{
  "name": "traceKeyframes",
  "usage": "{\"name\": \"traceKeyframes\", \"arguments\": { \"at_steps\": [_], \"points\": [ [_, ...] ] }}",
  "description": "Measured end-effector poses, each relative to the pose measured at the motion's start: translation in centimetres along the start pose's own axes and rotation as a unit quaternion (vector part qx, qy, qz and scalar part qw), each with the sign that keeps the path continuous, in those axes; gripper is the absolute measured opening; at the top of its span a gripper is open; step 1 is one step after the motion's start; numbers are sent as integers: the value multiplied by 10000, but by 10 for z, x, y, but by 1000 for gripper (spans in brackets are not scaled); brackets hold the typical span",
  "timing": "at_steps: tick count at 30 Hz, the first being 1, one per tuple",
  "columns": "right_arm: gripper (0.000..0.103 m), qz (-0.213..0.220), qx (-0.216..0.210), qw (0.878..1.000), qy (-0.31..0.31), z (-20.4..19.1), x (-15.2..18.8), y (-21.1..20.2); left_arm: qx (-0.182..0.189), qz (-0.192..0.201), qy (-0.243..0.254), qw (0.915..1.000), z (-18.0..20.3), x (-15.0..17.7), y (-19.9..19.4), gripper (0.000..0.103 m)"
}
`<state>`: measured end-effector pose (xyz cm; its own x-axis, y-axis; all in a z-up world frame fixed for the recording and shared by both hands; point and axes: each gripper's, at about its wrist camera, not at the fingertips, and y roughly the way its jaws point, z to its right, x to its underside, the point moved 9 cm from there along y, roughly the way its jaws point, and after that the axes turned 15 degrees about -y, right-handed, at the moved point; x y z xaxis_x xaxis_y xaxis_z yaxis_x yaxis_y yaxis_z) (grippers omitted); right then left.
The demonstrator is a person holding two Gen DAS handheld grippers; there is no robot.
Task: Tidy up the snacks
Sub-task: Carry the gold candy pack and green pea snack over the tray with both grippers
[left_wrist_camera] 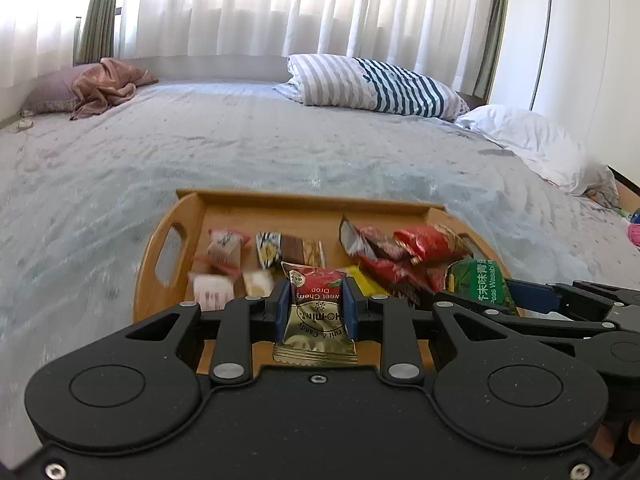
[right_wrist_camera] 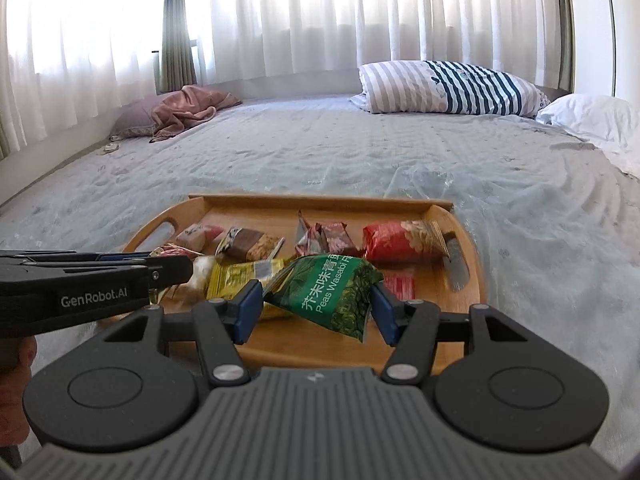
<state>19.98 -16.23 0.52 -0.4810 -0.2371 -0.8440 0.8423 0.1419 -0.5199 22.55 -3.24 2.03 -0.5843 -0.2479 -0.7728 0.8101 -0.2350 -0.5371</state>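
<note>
A wooden tray (left_wrist_camera: pixel 312 200) (right_wrist_camera: pixel 320 201) with several snack packets lies on the bed. My left gripper (left_wrist_camera: pixel 316 306) is shut on a gold and red candy packet (left_wrist_camera: pixel 316 312), held above the tray's near edge. My right gripper (right_wrist_camera: pixel 318 304) is shut on a green wasabi peas packet (right_wrist_camera: pixel 328 292) (left_wrist_camera: pixel 480 284), also lifted over the tray. Red packets (left_wrist_camera: pixel 420 244) (right_wrist_camera: pixel 400 240) lie at the tray's right, a yellow packet (right_wrist_camera: pixel 244 276) and a brown bar (right_wrist_camera: pixel 250 245) in its middle, pale wrapped sweets (left_wrist_camera: pixel 220 248) at its left.
The tray rests on a grey bedsheet (left_wrist_camera: pixel 240 148). A striped pillow (right_wrist_camera: pixel 448 86) and a white pillow (right_wrist_camera: pixel 592 118) lie at the far right, a pink cloth (right_wrist_camera: pixel 188 110) at the far left. Curtains (left_wrist_camera: pixel 280 8) hang behind. The left gripper's body (right_wrist_camera: pixel 80 292) shows at the left.
</note>
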Motion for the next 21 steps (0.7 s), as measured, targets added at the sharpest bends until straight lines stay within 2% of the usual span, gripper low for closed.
{"name": "traceKeyframes", "arguments": {
  "at_steps": [10, 21],
  "points": [
    [61, -102, -75, 9999, 80, 29, -29, 37, -12, -99, -69, 9999, 6, -36, 42, 25],
    [61, -517, -273, 9981, 175, 58, -53, 94, 9, -328, -372, 9988, -3, -75, 98, 25]
  ]
}}
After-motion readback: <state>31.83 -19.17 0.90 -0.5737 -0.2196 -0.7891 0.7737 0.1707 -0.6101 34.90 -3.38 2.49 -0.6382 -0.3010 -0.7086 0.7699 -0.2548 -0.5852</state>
